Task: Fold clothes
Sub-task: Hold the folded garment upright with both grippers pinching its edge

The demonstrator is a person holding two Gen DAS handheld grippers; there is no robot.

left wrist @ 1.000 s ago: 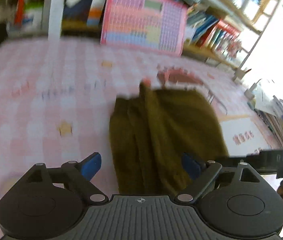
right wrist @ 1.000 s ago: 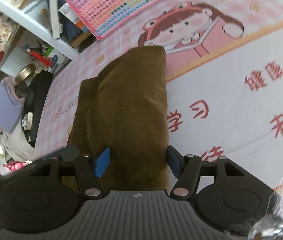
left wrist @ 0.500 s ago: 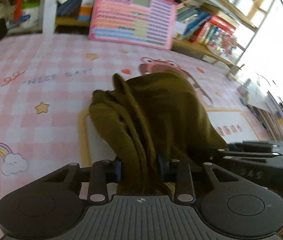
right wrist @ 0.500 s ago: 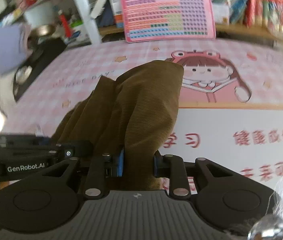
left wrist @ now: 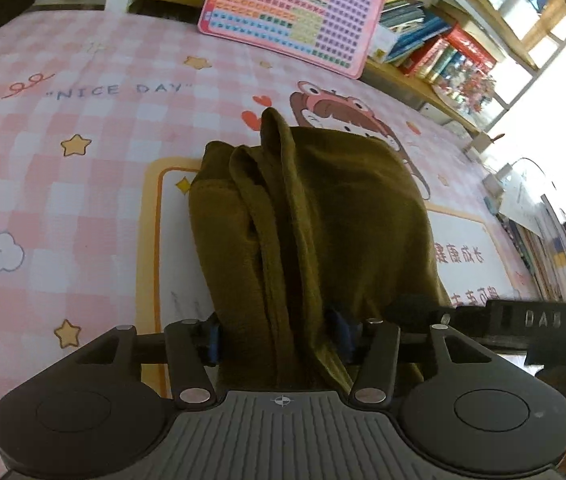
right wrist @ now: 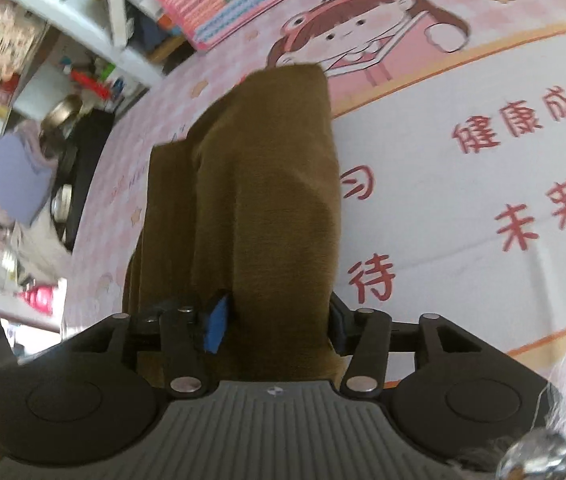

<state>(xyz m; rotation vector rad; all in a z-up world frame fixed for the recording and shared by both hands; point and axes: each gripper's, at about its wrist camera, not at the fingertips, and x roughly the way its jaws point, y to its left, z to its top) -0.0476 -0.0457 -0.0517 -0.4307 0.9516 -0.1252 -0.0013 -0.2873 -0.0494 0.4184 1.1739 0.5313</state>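
While both grippers sit at the near end of the cloth (left wrist: pixel 323 216), the fold looks well advanced: the garment is already gathered into a narrow, layered bundle rather than spread out. The left gripper (left wrist: pixel 277 338) has its blue-padded fingers (left wrist: pixel 213 340) pressed against the stacked layers from both sides, so it is clamped on the near edge. The right gripper (right wrist: pixel 275 322) does the same on its side of that edge, one blue pad (right wrist: pixel 215 326) showing at the left of the fabric and the other mostly buried behind it. Its black body (left wrist: pixel 523 320) shows at the right of the left view, close alongside.

Judging by the grip, what seems left is to carry this end over or lay it flat, then smooth the bundle; whether another fold is needed cannot be told from here.

The cloth is olive-brown, soft and thick, with a fine ribbed or brushed nap and rounded, hemmed edges that stand up in several ridges on the left side. The right side is one smooth, broad panel ending in a squared corner at the far end. It lies on a glossy pink checked mat (left wrist: pixel 83 128) printed with stars, a rainbow, a cartoon girl and red characters. Beyond the mat, a pink chart (left wrist: pixel 291 12) leans against crowded bookshelves (left wrist: pixel 443 48).
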